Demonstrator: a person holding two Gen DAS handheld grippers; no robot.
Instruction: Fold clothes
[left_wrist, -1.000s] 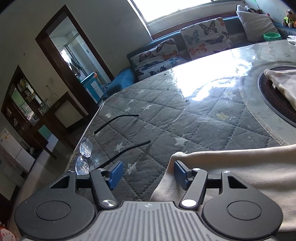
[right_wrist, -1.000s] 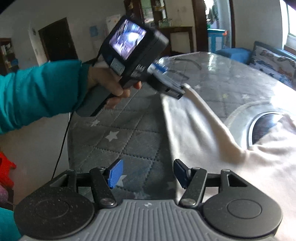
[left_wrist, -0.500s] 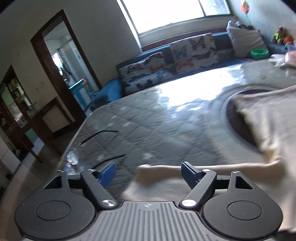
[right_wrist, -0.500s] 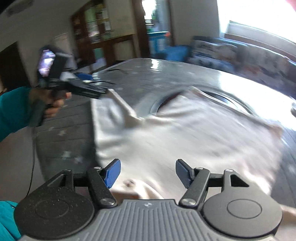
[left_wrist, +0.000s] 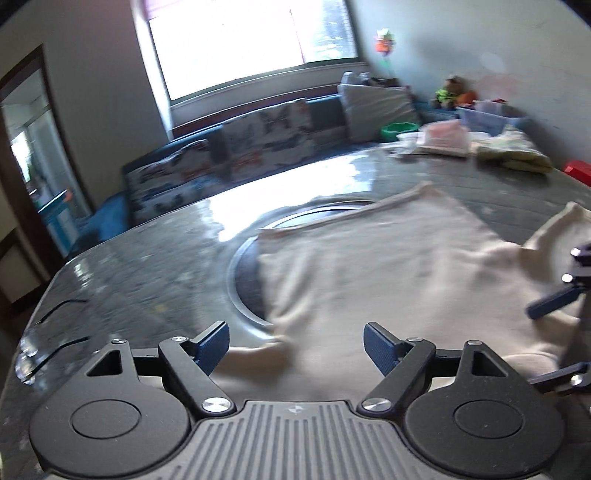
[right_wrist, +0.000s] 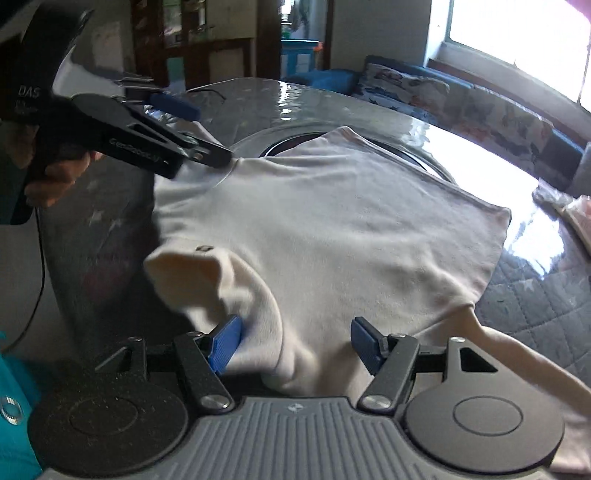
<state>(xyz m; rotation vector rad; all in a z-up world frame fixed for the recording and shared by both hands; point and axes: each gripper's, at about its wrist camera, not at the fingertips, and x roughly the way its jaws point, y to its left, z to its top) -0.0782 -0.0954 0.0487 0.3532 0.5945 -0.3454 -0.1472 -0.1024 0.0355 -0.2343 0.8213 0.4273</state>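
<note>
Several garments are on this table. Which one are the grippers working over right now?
The cream shirt, spread flat across the table's round inset. Both the left gripper and right gripper sit open over it. The pink garment and yellowish garment lie folded at the far edge.

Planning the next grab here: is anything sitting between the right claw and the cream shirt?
Nothing visible. The right claw is open with the cream shirt bunched directly between its fingers; the left claw is across the shirt at its far corner.
</note>
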